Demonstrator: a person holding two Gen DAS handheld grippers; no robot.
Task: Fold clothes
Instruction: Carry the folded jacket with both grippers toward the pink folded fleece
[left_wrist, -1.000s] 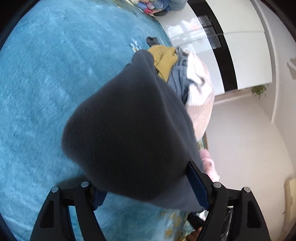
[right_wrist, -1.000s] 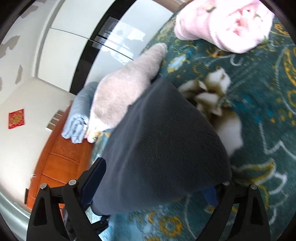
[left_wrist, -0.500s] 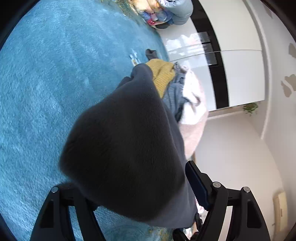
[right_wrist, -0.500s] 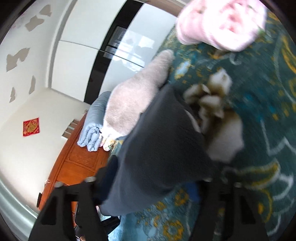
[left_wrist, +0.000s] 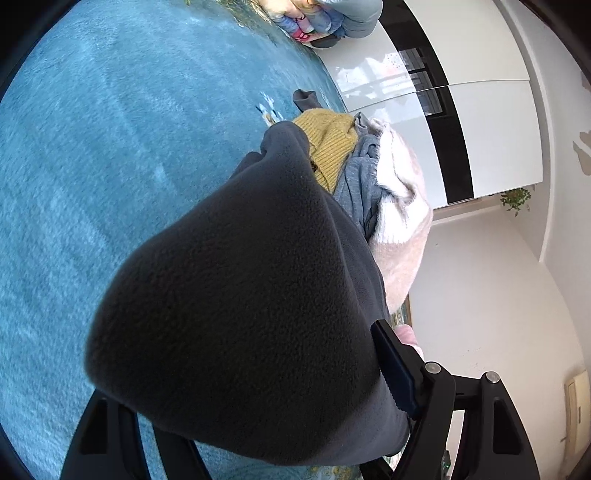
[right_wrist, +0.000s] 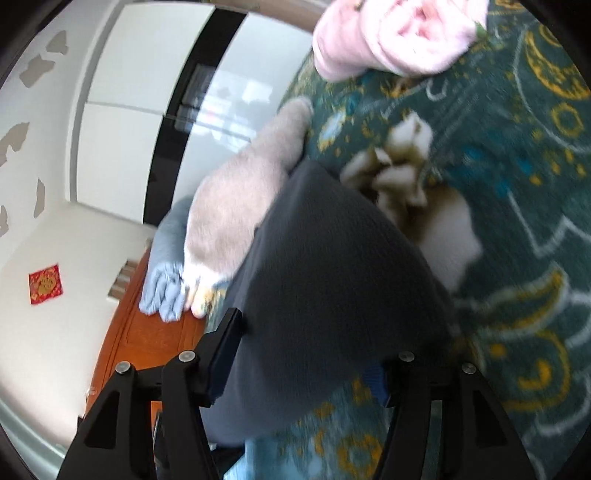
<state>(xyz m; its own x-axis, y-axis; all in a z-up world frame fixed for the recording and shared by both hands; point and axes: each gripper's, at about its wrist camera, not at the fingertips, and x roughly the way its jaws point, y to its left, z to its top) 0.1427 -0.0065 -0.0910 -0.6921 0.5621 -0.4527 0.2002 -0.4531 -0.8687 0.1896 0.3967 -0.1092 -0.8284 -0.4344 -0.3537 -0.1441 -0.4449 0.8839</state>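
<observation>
Left gripper (left_wrist: 255, 402) jaws pinching dark grey fleece garment (left_wrist: 240, 306); cloth bulging between them, hiding the left finger, right blue-padded finger pressed against the fold. Right gripper (right_wrist: 306, 362) jaws likewise clamped on the same garment (right_wrist: 332, 280), blue pads just visible at both flanks of the cloth.

Left wrist view:
- Blue carpet (left_wrist: 92, 166) filling 7 to 12 o'clock.
- Grey fleece draped from centre to 6 o'clock, lifted clear of carpet near the jaws, far end running toward 1 o'clock.
- Pale pink fleece (left_wrist: 402, 251) at 3 o'clock of centre, touching the grey garment.
- Blue-grey knit (left_wrist: 354, 184) between pink fleece and mustard knit (left_wrist: 332, 144); all three bunched together at the far end of the grey garment.
- Small heap of folded clothes (left_wrist: 325, 18) at 12 o'clock, well apart.

Right wrist view (blurred):
- Patterned green rug (right_wrist: 517, 221) across 1 to 5 o'clock.
- Grey fleece at centre.
- Beige fleece (right_wrist: 243, 206) at 10 o'clock of centre, touching the grey.
- Pink bundle (right_wrist: 399, 33) at 12 o'clock on rug.
- Light blue folded cloth (right_wrist: 166, 273) at 9 o'clock, beside beige.
- Wooden cabinet (right_wrist: 140, 347) at 8 o'clock.
</observation>
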